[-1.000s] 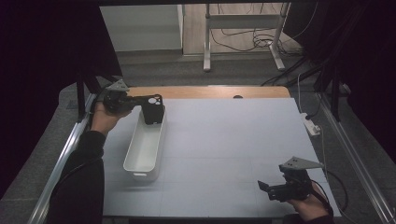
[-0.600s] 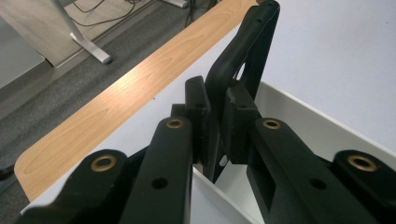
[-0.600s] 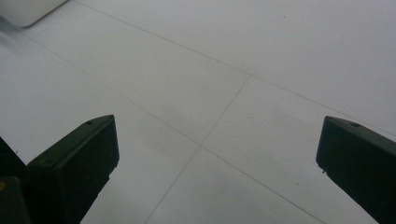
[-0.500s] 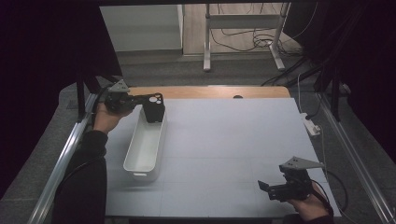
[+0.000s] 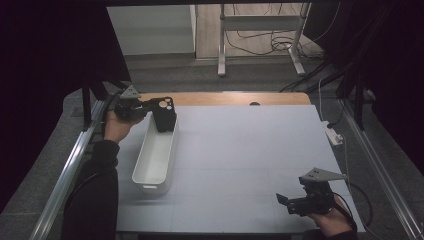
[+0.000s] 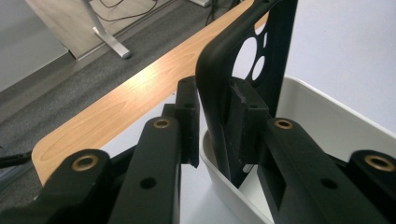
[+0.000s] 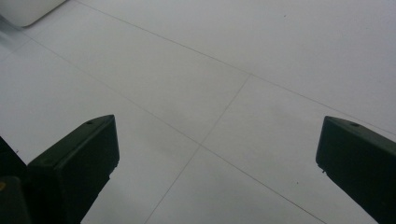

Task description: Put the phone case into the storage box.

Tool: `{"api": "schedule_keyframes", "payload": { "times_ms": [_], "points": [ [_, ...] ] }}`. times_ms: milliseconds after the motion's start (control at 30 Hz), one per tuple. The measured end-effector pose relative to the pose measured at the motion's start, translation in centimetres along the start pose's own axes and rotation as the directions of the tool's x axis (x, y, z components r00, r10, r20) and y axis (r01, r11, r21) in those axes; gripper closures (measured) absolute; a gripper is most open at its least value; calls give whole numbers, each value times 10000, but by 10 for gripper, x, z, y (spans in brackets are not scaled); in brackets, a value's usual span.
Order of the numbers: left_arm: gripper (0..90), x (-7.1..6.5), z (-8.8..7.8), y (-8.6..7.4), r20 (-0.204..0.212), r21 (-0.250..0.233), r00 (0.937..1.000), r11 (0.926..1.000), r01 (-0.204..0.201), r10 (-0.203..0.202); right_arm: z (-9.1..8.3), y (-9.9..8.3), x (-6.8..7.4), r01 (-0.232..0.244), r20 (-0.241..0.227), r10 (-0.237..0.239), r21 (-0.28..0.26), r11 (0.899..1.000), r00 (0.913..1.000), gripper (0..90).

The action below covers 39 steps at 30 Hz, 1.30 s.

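- The table [image 5: 240, 150], covered by a pale grey sheet with faint seam lines, is the biggest thing in the high view; a strip of bare wood [image 5: 225, 98] shows along its far edge.
- The white tray [image 5: 154, 161], a long narrow bin, lies on the table's left part with its long side running from the far edge toward the person; its near end sits about halfway down the sheet.
- The left gripper [image 5: 159, 111] is held in the person's left hand [image 5: 116, 127] just beyond the tray's far end, reaching in over that end.
- The right gripper [image 5: 283, 201] rests in the person's right hand [image 5: 330, 222] at the table's near right corner, well apart from the tray; its jaws stand wide with only bare sheet between them, as the right gripper view shows.
- The black phone case [image 6: 247, 70], with round camera holes, stands upright at the tray's far end, its lower edge down inside the tray.
- In the left gripper view the jaws have just been opening: the case is between the pads [image 6: 246, 116], one pad against it, the other showing a narrow gap, so the clench is slackened, not a firm hold.
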<state>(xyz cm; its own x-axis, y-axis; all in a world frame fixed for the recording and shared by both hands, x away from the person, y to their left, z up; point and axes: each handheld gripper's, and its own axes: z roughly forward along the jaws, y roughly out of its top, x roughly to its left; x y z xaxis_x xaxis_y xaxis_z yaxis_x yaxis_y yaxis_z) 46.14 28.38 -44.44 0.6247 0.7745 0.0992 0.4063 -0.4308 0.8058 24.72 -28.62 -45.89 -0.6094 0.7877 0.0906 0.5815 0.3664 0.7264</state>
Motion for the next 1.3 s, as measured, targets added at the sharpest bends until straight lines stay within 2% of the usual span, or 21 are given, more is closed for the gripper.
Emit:
{"api": "schedule_keyframes", "payload": {
  "times_ms": [233, 333, 667, 767, 867, 1000, 1300],
  "points": [
    [728, 0, 4, -1, -150, 37, 9996, 9997, 258, -258, 0, 0, 0, -10, -4, 10, -4, 10000, 10000, 0],
    [707, 1, 4, -3, -216, 56, 9984, 9986, 523, -522, 0, 0, 0, -27, 10, 27, 7, 10000, 10000, 0],
    [653, -2, 0, -8, 49, 124, 9929, 9928, 1188, -1188, -1, 0, 0, -19, 9, 19, -42, 10000, 10000, 0],
    [631, -3, -4, -9, 156, 78, 9897, 9898, 1425, -1426, -1, 0, 0, -5, 12, 5, -46, 10000, 10000, 0],
    [590, -5, -7, -11, 327, 123, 9832, 9837, 1792, -1795, -1, 0, 0, 1, 25, -1, -43, 10000, 10000, 0],
    [552, -7, -10, -12, 347, 188, 9786, 9792, 2022, -2028, -1, 0, 1, -11, 21, 11, -69, 10000, 10000, 0],
    [432, -16, -14, -15, 359, 185, 9729, 9735, 2279, -2284, -1, 0, 1, -6, 36, 7, -67, 10000, 10000, 0]
  ]
}}
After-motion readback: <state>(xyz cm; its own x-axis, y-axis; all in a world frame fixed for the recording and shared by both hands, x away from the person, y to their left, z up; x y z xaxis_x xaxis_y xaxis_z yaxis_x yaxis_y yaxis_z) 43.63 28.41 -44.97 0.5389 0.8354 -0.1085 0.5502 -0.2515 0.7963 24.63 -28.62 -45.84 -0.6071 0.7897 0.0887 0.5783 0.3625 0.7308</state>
